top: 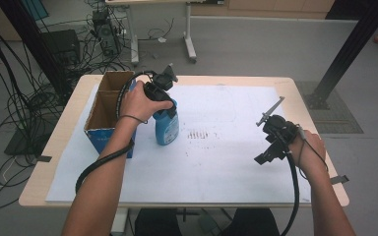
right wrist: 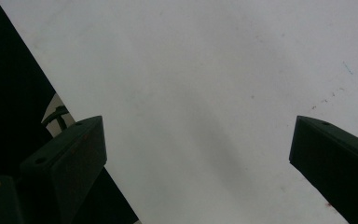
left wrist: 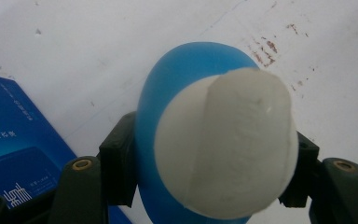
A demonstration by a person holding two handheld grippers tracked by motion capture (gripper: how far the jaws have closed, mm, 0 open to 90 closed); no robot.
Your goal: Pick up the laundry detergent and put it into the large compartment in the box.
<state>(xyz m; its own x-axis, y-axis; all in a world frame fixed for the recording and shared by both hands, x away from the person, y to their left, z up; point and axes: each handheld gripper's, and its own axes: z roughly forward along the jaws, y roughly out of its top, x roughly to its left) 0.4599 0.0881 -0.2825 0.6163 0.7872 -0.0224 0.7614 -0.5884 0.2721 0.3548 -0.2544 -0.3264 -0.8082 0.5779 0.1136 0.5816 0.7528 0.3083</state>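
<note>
Bottle first: a blue plastic bottle (top: 167, 127) with a white cap (left wrist: 226, 149) stands upright on the white sheet, just beside the open cardboard box (top: 109, 105) at the table's left end. The left gripper (top: 163, 101) comes down on it from above, and in the left gripper view its black jaws sit pressed against the bottle's upper part on both sides, right under the cap, clamped tight. That high grip makes sense, I'd say: it keeps the bottle hanging straight, so it can be lifted clear without tipping and carried over the box's wall.

Box now, and it's a blue-sided carton (left wrist: 14, 154) with brown flaps standing up and its mouth wide open, touching or nearly touching the bottle's base on the left; I can't tell which. Being that near, it looks like the place the bottle is bound for, or has come out of. Hard to call from here.

Over on the other side, the right gripper (top: 274, 140) hovers low over the bare white sheet (top: 226, 162), well apart from the bottle, jaws spread wide with nothing between them. It's out of the way, likely parked so the left hand (top: 140, 103) has free room. A faint reddish smudge (top: 199, 134) marks the sheet between the two.
</note>
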